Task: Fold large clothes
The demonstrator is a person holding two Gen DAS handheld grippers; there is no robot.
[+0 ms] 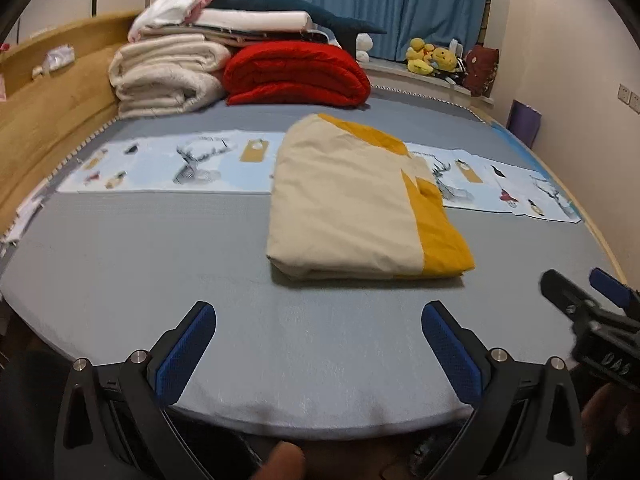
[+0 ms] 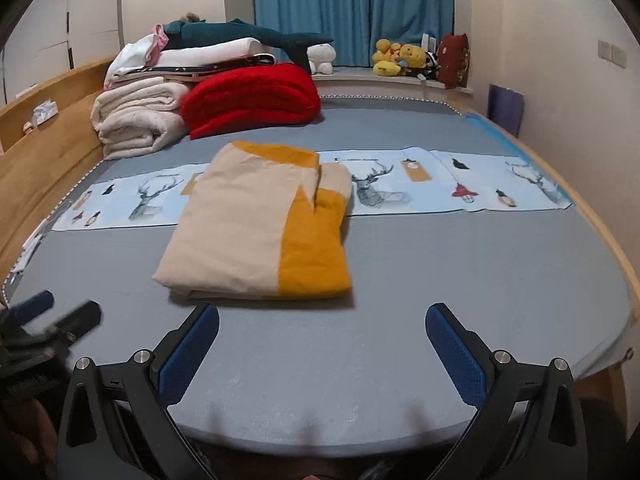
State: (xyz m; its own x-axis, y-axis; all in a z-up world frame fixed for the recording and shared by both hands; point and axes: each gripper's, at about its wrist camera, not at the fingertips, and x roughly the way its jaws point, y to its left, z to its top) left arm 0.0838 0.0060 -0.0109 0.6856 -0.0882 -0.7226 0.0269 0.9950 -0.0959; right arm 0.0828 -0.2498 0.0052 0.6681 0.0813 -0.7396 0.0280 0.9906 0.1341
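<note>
Folded cream-and-yellow garment (image 1: 360, 204) flat on the grey bed (image 1: 160, 264), mid-mattress, far end overlapping a pale blue deer-print cloth strip (image 1: 160, 164) laid across the bed.

Left hand-held gripper (image 1: 318, 344) released, blue pads spread wide, holding nothing, hovering over the near edge of the bed, short of the garment. Right hand-held gripper (image 2: 322, 346) likewise released and empty, just short of the garment's near edge. Bare mattress between both grippers and the garment.

At the headboard end: rolled cream blanket (image 1: 168, 76) beside a red quilt (image 1: 296, 74), touching; folded white linens (image 1: 256, 20) and a dark teal plush (image 1: 288, 4) stacked on top. Yellow plush toys (image 1: 432, 58) on the window ledge under blue curtains (image 1: 392, 4). Wooden bed frame (image 1: 48, 108) along the left side.

Right hand-held gripper blurred and cut off at the edge in left wrist view; left one blurred likewise in right wrist view. Small items on the frame ledge too small to make out. Lower layers of the linen stack hidden.
</note>
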